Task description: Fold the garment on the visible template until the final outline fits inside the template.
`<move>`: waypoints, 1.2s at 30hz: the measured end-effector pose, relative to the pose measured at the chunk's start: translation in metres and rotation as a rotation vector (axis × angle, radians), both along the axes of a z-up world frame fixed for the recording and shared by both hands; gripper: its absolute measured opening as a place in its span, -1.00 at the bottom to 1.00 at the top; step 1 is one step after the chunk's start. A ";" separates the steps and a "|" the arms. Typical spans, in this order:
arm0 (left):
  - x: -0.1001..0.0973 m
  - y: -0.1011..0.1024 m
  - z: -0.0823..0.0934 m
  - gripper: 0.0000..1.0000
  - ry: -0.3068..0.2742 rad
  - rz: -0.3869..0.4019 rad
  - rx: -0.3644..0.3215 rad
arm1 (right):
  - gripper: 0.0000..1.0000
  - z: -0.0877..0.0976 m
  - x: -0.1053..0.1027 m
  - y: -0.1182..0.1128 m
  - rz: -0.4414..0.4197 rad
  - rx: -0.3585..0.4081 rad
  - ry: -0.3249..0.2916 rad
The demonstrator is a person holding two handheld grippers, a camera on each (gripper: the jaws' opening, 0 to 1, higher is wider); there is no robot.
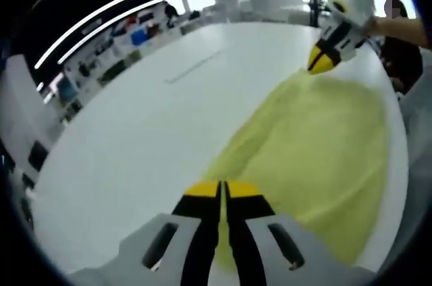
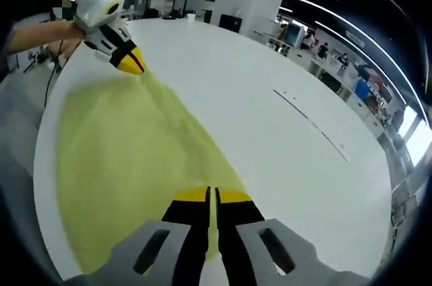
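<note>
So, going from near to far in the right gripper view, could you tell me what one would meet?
Right gripper, shut on the cloth → yellow garment on the white table → left gripper, pinching the garment's far end → person's hand.

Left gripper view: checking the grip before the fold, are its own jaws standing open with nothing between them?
No: the left gripper's jaws are shut together on the edge of the yellow garment.

**Open tabletop beside the cloth**

The white table (image 2: 270, 144) lies bare and wide beyond the yellow garment (image 2: 121, 158), offering free passage there. The garment itself stretches taut between the left gripper (image 1: 223, 188) and right gripper (image 2: 210, 195), barring any crossing between them.
</note>
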State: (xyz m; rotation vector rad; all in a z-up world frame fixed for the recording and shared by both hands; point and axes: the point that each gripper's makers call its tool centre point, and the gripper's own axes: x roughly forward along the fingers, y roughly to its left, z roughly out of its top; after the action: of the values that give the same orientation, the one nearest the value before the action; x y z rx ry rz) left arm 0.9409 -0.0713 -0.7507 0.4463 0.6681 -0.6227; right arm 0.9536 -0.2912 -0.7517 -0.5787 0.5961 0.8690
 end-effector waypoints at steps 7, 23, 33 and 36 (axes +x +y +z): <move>0.004 0.007 -0.015 -1.00 0.037 0.060 -0.063 | -0.95 -0.017 0.006 -0.014 -0.037 -0.011 0.035; 0.013 0.024 -0.022 -1.00 0.043 0.127 -0.095 | -0.98 -0.024 0.018 -0.031 -0.096 -0.003 0.048; 0.009 0.044 -0.021 -1.00 0.063 0.220 -0.142 | -0.96 -0.019 0.022 -0.047 -0.149 -0.020 0.031; 0.004 0.044 -0.012 -1.00 0.054 0.209 -0.130 | -0.94 -0.011 0.018 -0.046 -0.150 -0.009 0.023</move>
State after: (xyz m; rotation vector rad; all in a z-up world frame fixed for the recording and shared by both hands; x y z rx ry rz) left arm 0.9448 -0.0269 -0.7627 0.2362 0.7109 -0.4783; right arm 0.9714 -0.3376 -0.7624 -0.5256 0.6558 0.7322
